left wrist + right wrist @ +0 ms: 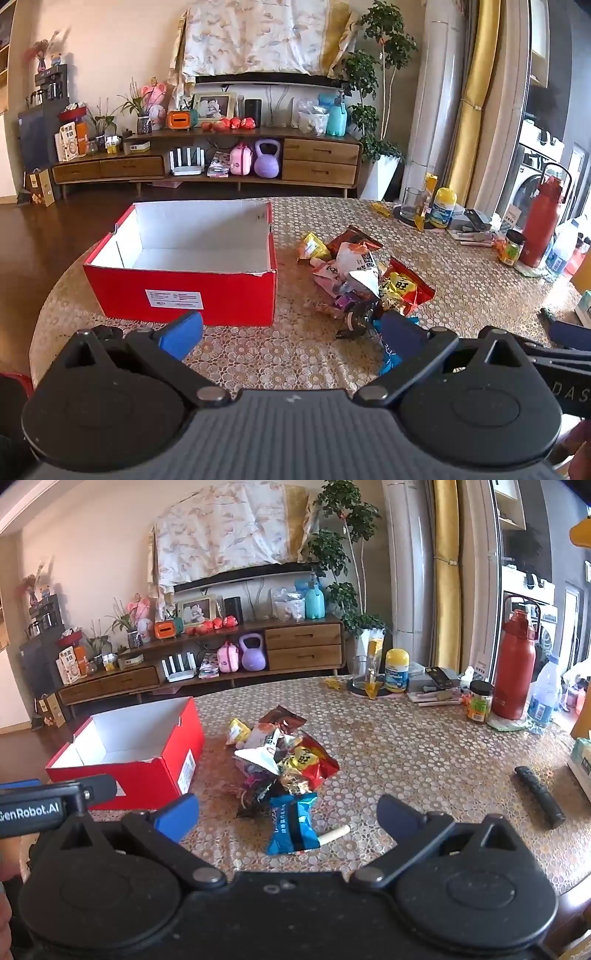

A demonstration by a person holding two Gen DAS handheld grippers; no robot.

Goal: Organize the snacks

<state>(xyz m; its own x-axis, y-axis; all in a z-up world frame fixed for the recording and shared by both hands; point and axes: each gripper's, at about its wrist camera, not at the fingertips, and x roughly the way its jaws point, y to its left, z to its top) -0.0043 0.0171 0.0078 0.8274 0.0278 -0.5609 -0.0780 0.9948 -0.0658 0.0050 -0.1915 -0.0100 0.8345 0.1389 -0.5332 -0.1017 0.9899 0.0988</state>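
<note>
Left gripper (291, 334): blue pads spread wide, nothing between them, hanging over bare tablecloth near the table's near edge.
Right gripper (288, 818): jaws wide apart, the blue packet (293, 823) lying on the cloth between them, untouched.
Snack pile (280, 760): mid-table, a loose heap of crinkled bags, red, yellow, brown, white and black, overlapping; the blue packet at its near end, a small pale stick (334, 835) just beside it.
Red box (181, 266): left of the pile, lid off, white inside, nothing in it.
Open room: bare cloth between box and pile, and right of the pile out to a black remote (540, 794).
Table (424, 258): round, patterned cloth; far-right edge crowded with a red flask (515, 664), bottles and jars.
</note>
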